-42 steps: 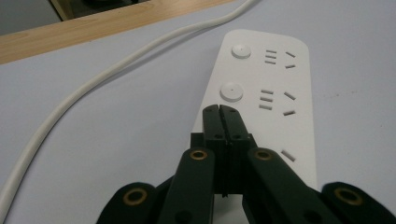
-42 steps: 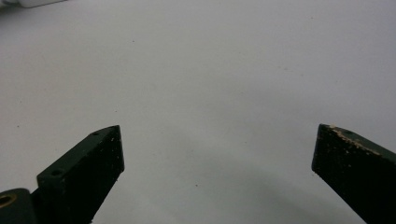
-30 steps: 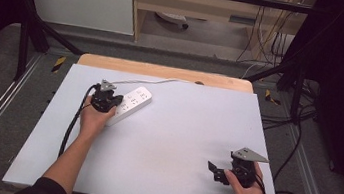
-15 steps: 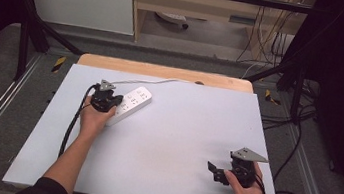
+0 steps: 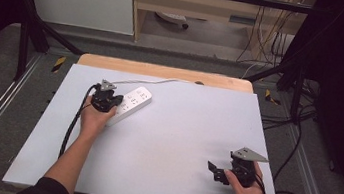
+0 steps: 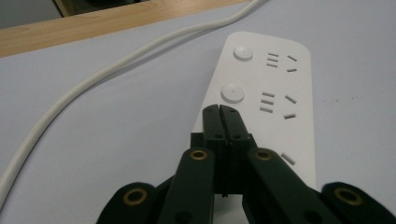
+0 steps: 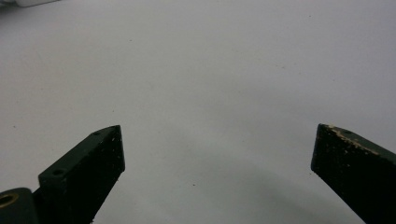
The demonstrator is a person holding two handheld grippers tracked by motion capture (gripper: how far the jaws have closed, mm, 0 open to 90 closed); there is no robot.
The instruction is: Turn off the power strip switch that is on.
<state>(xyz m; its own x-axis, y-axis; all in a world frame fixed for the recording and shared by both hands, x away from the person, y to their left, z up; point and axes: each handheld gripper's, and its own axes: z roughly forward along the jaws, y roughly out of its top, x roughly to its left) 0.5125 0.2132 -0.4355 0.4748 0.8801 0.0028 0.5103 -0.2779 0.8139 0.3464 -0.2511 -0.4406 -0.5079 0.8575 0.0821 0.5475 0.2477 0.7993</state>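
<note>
High view: left tool, jaws pressed together, tip on power strip running upper right; right tool wide, far.

1 white power strip with 1 white cord, 2 round buttons, 2 grippers, 1 table.

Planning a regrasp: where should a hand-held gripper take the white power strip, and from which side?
Grip the power strip across its narrow width, jaws on the two long side edges, coming straight down from above. It lies flat on the table, so only those edges offer opposing faces. Probably best near the end away from the cord. The left hand-held gripper, shut, is already over it.
</note>
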